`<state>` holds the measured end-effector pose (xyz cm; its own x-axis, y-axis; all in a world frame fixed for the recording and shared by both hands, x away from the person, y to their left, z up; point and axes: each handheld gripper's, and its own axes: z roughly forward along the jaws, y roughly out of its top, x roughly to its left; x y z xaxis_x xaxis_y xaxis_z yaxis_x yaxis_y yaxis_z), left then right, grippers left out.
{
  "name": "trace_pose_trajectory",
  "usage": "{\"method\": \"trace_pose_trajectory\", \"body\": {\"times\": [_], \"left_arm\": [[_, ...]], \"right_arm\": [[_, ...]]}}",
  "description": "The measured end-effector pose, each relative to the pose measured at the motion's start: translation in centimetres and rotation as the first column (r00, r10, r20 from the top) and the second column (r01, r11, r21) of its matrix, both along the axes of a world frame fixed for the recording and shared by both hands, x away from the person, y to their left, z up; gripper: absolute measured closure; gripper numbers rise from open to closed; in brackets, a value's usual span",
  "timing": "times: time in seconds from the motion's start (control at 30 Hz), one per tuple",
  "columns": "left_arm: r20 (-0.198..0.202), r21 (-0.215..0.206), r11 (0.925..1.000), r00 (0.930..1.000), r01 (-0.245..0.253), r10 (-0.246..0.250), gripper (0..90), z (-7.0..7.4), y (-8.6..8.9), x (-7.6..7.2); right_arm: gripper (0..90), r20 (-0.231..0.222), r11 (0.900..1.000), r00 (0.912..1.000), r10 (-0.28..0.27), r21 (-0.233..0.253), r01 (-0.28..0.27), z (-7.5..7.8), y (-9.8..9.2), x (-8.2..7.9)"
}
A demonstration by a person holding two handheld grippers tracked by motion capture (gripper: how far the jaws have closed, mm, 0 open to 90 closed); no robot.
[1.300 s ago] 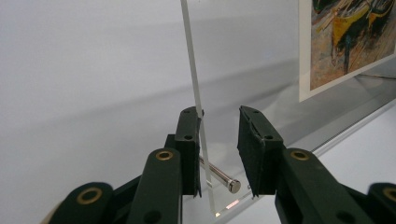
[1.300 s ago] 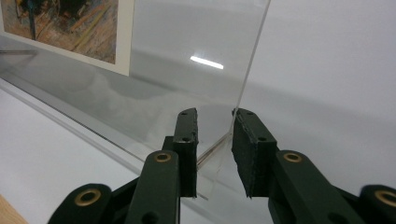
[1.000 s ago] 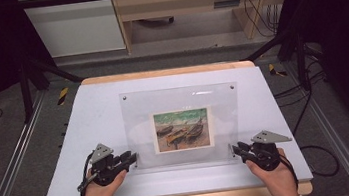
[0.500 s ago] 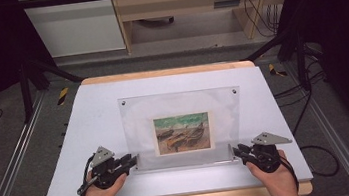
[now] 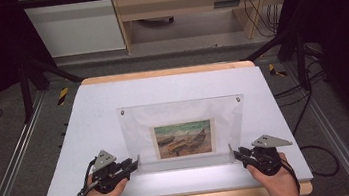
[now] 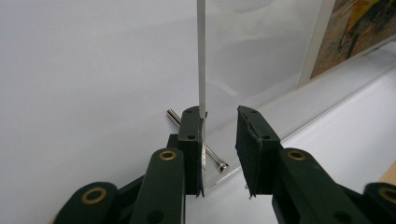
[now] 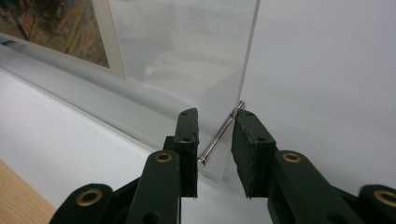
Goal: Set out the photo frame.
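Standing the clear acrylic picture frame (image 5: pixel 182 129) upright, low centre of the high view.
The left gripper (image 5: pixel 131 164) and right gripper (image 5: pixel 238 154) bracket its bottom corners, jaws narrowly parted; next likely calls for backing away without tipping it.

Both grippers, left (image 5: pixel 133 164) and right (image 5: pixel 239 153), have parted fingers.

The painting (image 6: pixel 359 32) is cut off by the left gripper view's edge.
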<state>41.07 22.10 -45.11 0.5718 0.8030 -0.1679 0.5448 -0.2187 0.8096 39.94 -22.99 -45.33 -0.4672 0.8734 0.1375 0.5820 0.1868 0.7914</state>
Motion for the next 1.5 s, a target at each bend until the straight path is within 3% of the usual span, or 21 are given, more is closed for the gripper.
{"method": "trace_pose_trajectory", "body": {"times": [0.6,1.23,1.5], "left_arm": [[0.001,-0.002,1.0,1.0,0.007,-0.007,70.6,-0.14,0.19,0.06],[-0.004,0.027,0.9992,0.9996,0.028,-0.028,69.5,-0.1,0.11,-0.03],[0.005,0.001,1.0,0.9999,0.009,-0.009,66.6,0.01,0.47,-0.29]], "right_arm": [[71.6,0.007,1.0,1.0,0.007,-0.013,-0.007,-0.08,0.13,-0.06],[71.2,-0.001,1.0,0.9999,0.016,-0.019,-0.016,-0.22,0.08,-0.32],[67.5,0.005,1.0,0.9999,0.01,-0.009,-0.01,-0.11,0.01,-0.37]]}}
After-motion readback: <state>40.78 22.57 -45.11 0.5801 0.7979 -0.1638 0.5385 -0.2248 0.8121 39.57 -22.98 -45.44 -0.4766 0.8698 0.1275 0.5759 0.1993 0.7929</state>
